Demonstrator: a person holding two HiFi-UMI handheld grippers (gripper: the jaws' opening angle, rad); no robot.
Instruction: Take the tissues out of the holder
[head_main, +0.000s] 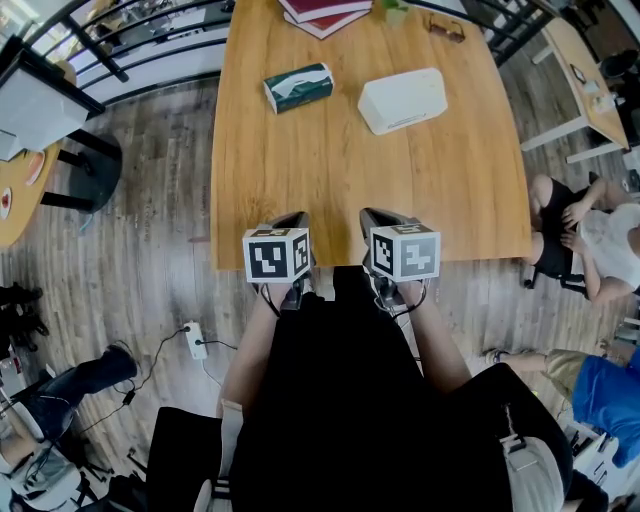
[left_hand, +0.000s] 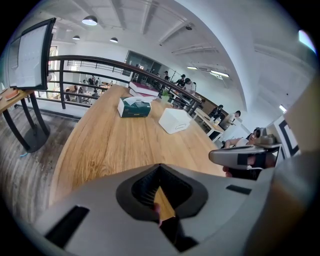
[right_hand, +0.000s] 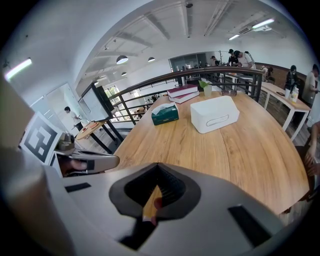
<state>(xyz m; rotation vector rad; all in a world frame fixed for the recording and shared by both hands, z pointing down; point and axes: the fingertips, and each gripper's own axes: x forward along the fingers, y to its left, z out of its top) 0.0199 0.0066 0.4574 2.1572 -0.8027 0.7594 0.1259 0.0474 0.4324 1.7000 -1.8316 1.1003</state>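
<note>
A white tissue holder (head_main: 403, 100) lies far across the wooden table (head_main: 300, 190), with a green tissue pack (head_main: 298, 87) to its left. Both grippers hover side by side at the table's near edge, well short of the two boxes. My left gripper (head_main: 296, 217) is shut with nothing in it, and my right gripper (head_main: 372, 214) is shut and empty too. The left gripper view looks past the closed left gripper (left_hand: 160, 167) to the holder (left_hand: 174, 120) and the pack (left_hand: 134, 107). In the right gripper view the closed right gripper (right_hand: 158, 167) points toward the holder (right_hand: 215, 114) and the pack (right_hand: 165, 114).
Red books (head_main: 325, 15), a green cup (head_main: 395, 10) and glasses (head_main: 447, 30) sit at the table's far end. A black railing (head_main: 130, 50) runs behind. People sit at the right (head_main: 585, 235). A power strip (head_main: 195, 340) lies on the floor.
</note>
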